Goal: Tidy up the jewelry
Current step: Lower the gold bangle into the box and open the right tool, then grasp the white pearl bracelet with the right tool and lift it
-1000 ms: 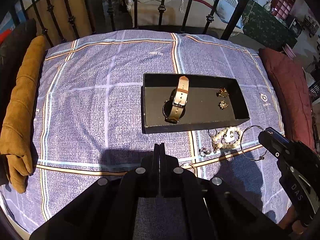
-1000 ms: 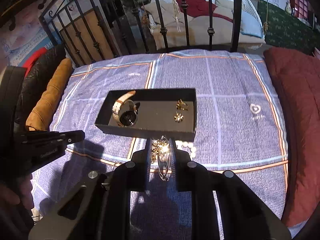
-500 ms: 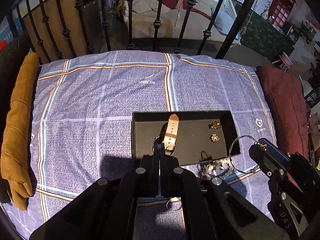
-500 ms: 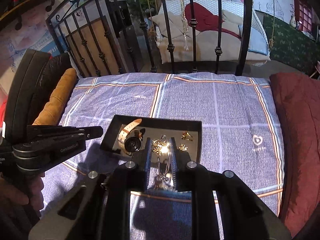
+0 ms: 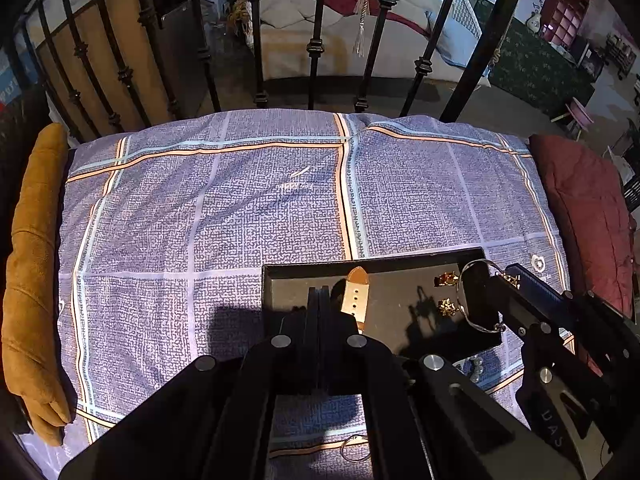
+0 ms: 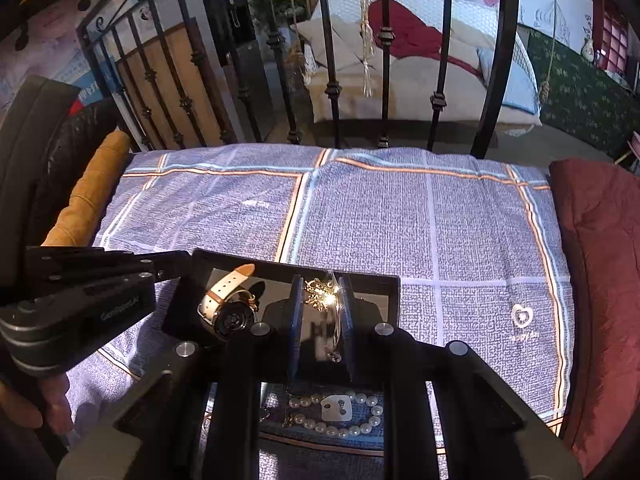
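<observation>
We see the right hand-held gripper (image 6: 322, 312) clamped on a thin bangle (image 6: 338, 320) over the black tray (image 6: 394, 296); the left hand-held gripper (image 5: 319, 300) is empty, fully closed, above the watch (image 6: 228, 308).

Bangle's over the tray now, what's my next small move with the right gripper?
Probably lower a little and let go. The right gripper holds the thin bangle above the black tray, in its free right part beside the gold earrings and clear of the watch.
</observation>
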### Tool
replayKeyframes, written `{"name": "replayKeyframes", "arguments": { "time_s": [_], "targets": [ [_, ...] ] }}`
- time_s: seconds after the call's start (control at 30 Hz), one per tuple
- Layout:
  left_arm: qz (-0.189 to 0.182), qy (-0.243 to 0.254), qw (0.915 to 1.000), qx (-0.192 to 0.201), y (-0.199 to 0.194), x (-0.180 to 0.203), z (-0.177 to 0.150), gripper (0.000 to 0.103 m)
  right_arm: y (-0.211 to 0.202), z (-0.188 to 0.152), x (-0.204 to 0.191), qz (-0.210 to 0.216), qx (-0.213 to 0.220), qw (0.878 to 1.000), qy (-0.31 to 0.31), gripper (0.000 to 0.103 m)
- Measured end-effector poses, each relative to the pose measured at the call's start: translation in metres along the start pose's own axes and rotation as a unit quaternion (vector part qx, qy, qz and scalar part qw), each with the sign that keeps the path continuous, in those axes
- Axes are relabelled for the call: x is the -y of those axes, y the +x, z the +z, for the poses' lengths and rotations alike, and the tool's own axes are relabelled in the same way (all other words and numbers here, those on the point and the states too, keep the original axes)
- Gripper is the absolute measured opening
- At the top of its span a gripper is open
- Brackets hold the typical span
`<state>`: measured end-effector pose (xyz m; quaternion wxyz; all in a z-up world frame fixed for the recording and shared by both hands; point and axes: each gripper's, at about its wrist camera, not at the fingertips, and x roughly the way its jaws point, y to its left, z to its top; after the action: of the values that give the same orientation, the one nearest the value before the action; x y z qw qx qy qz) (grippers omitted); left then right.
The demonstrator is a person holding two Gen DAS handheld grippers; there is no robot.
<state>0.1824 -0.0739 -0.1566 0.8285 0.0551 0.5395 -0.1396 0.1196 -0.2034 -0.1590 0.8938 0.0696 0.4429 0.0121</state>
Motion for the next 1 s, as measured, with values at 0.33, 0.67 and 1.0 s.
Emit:
{"name": "replayKeyframes", "arguments": {
  "time_s": [0.33,0.67,1.0],
  "targets": [
    [0.020,-0.005,0.9997,0.014,-0.007,-0.010,-0.008,0.058,-0.006,-0.004,0.011,-0.012,0.003,1.000,0.009,0.040],
    [-0.004,-0.026,0.9996,0.002,-0.022,-0.024,-0.071,0.077,-0.028,-0.065,0.052,-0.058,-0.038,0.996,0.059,0.040],
    [0.044,0.025,0.9968,-0.062,0.032,0.010,-0.132,0.071,0.015,-0.099,0.046,-0.062,-0.081,0.992,0.069,0.040]
  ]
}}
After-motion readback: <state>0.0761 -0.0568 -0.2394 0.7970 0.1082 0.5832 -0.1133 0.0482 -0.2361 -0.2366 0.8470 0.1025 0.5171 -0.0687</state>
